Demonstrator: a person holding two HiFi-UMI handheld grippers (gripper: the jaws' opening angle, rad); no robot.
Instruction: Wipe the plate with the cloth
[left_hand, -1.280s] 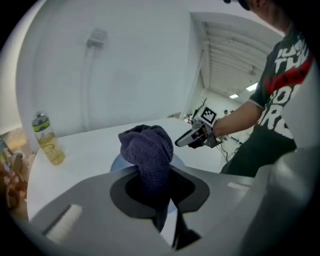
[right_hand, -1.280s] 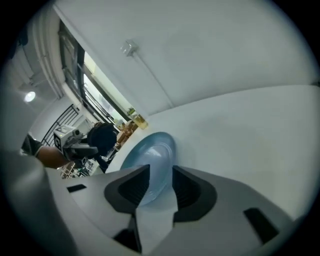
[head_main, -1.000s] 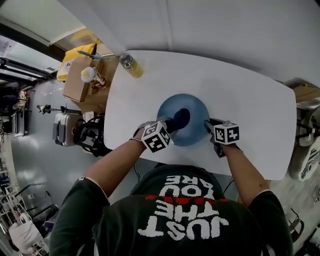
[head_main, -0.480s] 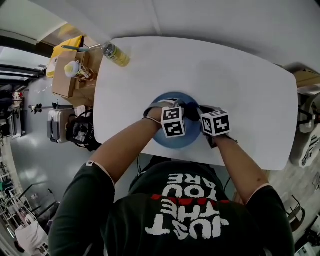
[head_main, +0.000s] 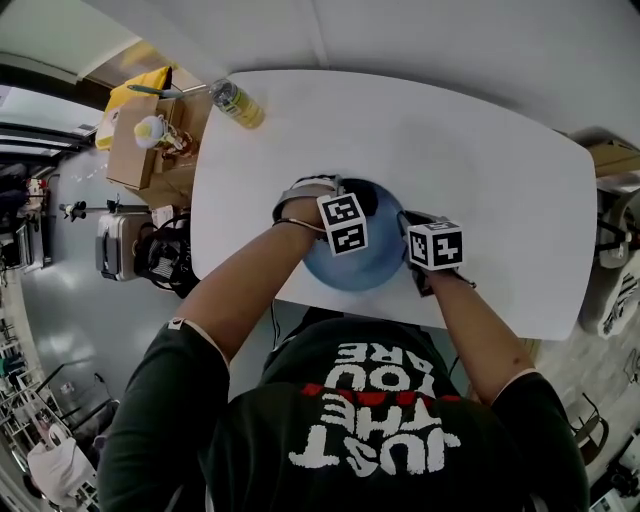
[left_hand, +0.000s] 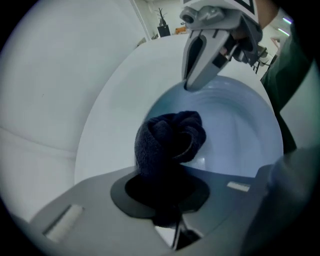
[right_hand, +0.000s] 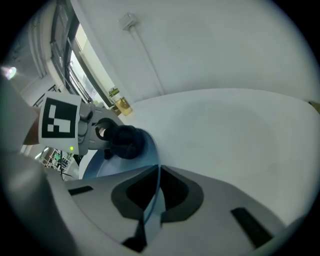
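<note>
Table (head_main: 480, 180) white, w/ wide bare room to the right; blue plate (head_main: 375, 265) sits near our edge. We see left gripper (left_hand: 167, 205) pinching dark cloth (left_hand: 172, 140) inside plate, right gripper (right_hand: 149, 202) clamped on its rim. Bottle (head_main: 237, 102) at far-left corner.

The head view looks steeply down from above onto the table (head_main: 500, 170). Both gripper views ride low, close behind their own jaws, facing each other. All three views share the blue plate (head_main: 372, 264).

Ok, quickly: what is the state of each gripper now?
Left gripper: closed on the cloth.
Right gripper: closed on the rim of the plate.
</note>
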